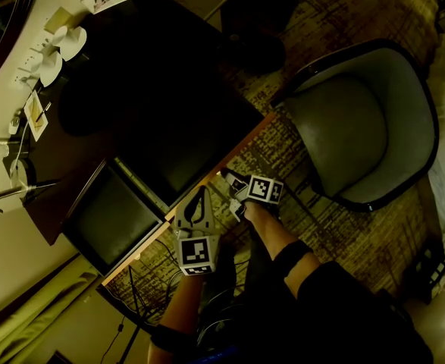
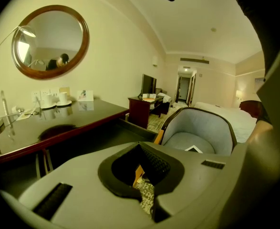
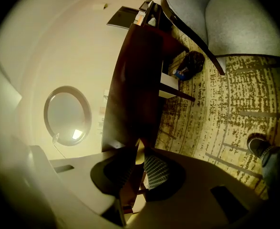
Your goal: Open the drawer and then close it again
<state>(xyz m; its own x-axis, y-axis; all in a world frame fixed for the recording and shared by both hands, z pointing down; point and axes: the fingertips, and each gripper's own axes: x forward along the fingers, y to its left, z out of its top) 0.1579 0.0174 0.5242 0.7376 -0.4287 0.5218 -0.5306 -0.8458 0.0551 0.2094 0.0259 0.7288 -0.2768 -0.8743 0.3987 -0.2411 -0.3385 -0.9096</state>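
At left, open drawer (image 1: 112, 218), pulled out from under dark desk (image 1: 154, 74), front edge facing chair
Left gripper (image 1: 200, 194) at drawer front, jaws pressed fully together, holding nothing
Just beside, right gripper (image 1: 233, 184) with jaws part open, clamped on thin wooden top edge of drawer front
Grey armchair (image 1: 358, 120) at right, on patterned carpet (image 1: 283, 154)
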